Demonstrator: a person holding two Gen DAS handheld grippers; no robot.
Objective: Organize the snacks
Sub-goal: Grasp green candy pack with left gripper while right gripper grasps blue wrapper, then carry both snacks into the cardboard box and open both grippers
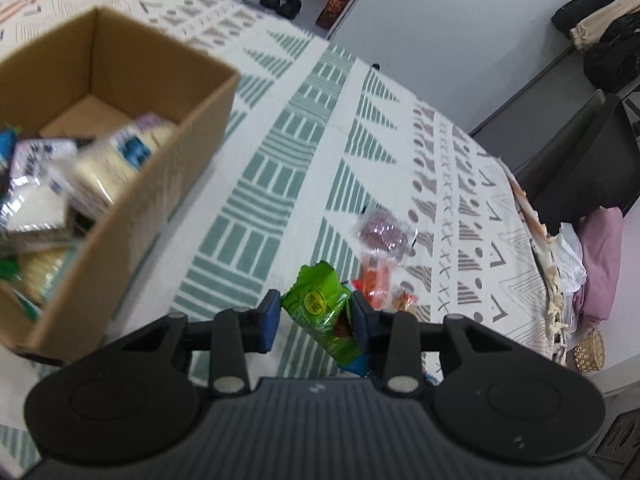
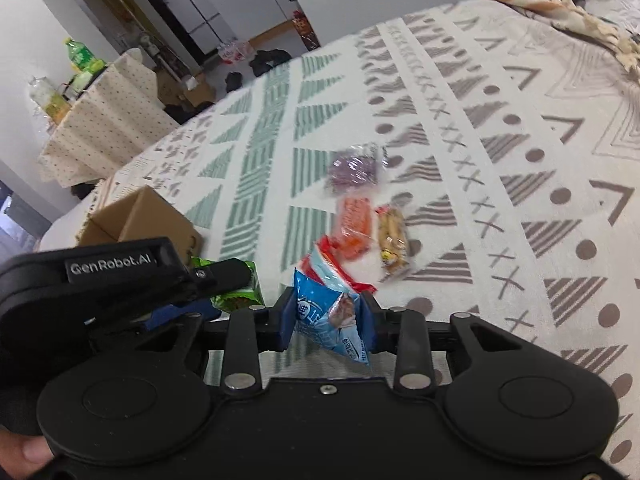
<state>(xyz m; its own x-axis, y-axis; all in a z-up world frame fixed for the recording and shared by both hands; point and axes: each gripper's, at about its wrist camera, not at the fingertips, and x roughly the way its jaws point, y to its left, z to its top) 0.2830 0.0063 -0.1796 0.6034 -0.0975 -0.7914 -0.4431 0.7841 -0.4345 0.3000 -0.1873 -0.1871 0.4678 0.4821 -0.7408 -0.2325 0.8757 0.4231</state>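
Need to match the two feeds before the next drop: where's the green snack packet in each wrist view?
Left wrist: green snack packet bottom centre, between the left gripper pads.
Right wrist: green snack packet lower left, behind the left gripper.
Shared landmark: cardboard box.

At nine o'clock in the left wrist view the cardboard box [image 1: 120, 128] runs off the edge and its snack packs [image 1: 92, 168] are too blurry to read, while the left gripper [image 2: 192, 304] hides most of the green packet [image 2: 240, 296].
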